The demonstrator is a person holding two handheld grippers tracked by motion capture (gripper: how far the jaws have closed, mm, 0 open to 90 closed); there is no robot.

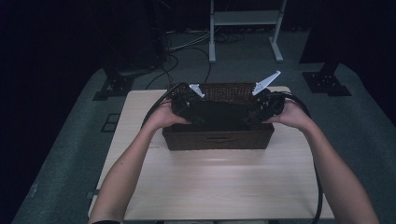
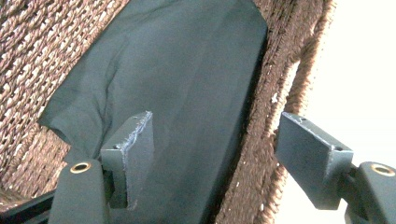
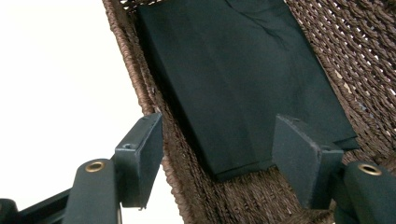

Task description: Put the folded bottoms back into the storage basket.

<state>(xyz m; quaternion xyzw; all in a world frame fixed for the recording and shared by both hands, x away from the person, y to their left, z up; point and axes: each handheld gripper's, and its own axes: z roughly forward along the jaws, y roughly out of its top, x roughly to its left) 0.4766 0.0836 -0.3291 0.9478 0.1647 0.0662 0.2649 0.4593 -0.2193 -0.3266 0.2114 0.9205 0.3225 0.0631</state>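
So both grippers sit at the basket (image 1: 217,136) ends, left gripper (image 2: 219,154) and right gripper (image 3: 219,158) with jaws spread astride the side walls. Black cloth (image 3: 243,79) lies folded inside. Next: clamp both rims evenly, then lift off the worktop (image 1: 219,182).

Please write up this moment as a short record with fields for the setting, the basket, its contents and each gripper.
Setting: pale wooden table
Basket: brown woven basket on the table
Contents: dark folded cloth lying inside
Left gripper: open, one jaw inside the basket, one outside its wall
Right gripper: open, astride the opposite wall likewise
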